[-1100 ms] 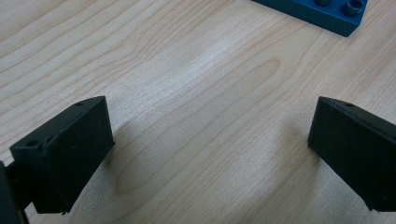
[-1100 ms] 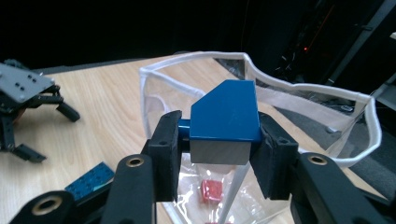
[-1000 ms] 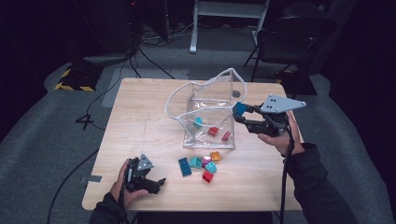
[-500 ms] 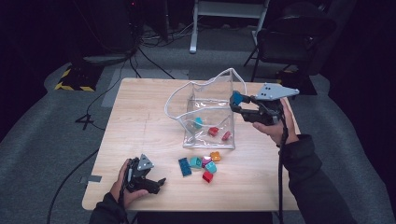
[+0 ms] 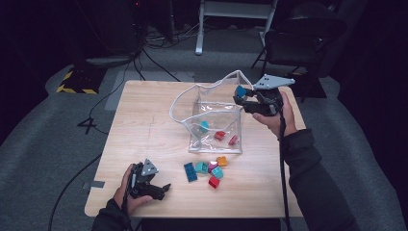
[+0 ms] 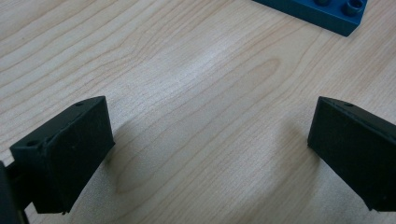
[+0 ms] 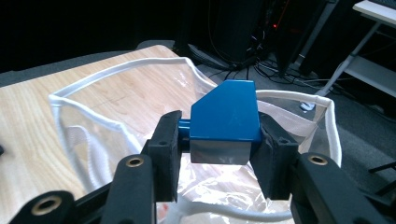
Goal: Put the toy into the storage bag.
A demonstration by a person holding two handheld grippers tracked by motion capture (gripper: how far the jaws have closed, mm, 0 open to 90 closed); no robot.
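Observation:
My right gripper (image 5: 242,96) is shut on a blue sloped brick (image 7: 226,120) and holds it just above the right rim of a clear plastic bag (image 5: 214,120) with a white edge (image 7: 112,72). Inside the bag lie a teal brick (image 5: 204,126) and two red bricks (image 5: 220,135). My left gripper (image 5: 163,188) rests on the table near the front left corner, its jaws open with bare wood between them. A dark blue flat brick (image 6: 322,11) lies just ahead of it.
Several loose bricks (image 5: 211,169) in blue, teal, pink, orange and red lie in front of the bag on the wooden table (image 5: 144,120). A dark chair (image 5: 298,43) and a white stand stay beyond the table, with cables on the floor.
My right gripper has carried the blue brick leftward, from beside the bag to over its right rim. The left gripper has stayed put.

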